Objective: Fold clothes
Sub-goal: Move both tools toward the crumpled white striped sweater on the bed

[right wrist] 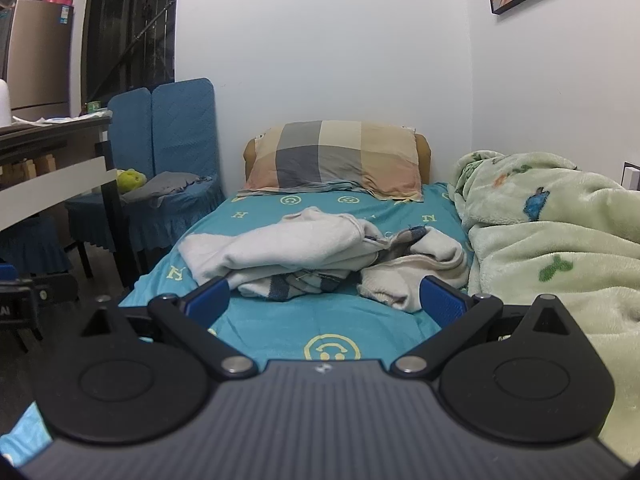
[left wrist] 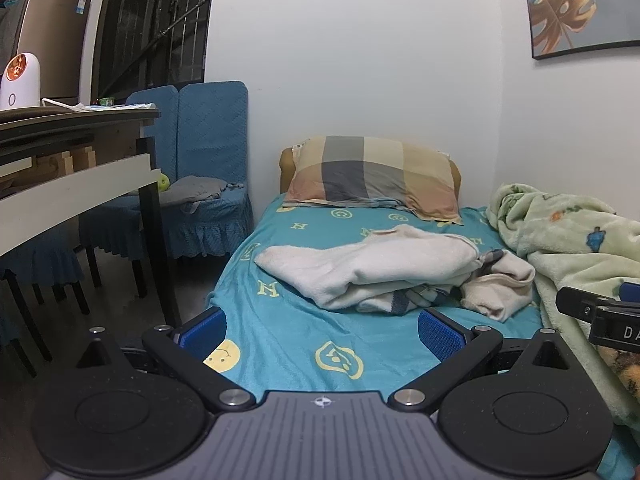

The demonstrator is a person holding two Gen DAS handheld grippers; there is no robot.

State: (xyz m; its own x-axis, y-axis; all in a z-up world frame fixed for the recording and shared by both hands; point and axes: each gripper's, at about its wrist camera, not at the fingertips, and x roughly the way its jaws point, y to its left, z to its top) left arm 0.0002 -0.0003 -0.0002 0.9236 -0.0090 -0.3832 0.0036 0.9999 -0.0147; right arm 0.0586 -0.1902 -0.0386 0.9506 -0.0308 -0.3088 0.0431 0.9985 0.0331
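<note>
White walls fill the upper half of both views, with a framed leaf picture in the top right corner. Below them a bed covered by a turquoise sheet with yellow smiley marks runs up the middle of the frame. A pale green fleece blanket is heaped along the right edge, and a table with blue-covered chairs stands at the left. A checked pillow lies at the far end of the bed, centre frame.

Just below the pillow, in mid-frame, lies the crumpled cream garment, with blue-checked cloth showing in its folds; it rests on the sheet, its right end close beside the blanket.

At the bottom of each view, the left gripper and the right gripper both have their blue-padded jaws spread wide, with nothing between them. Neither touches the garment; the right gripper's tips appear just short of its near edge.
</note>
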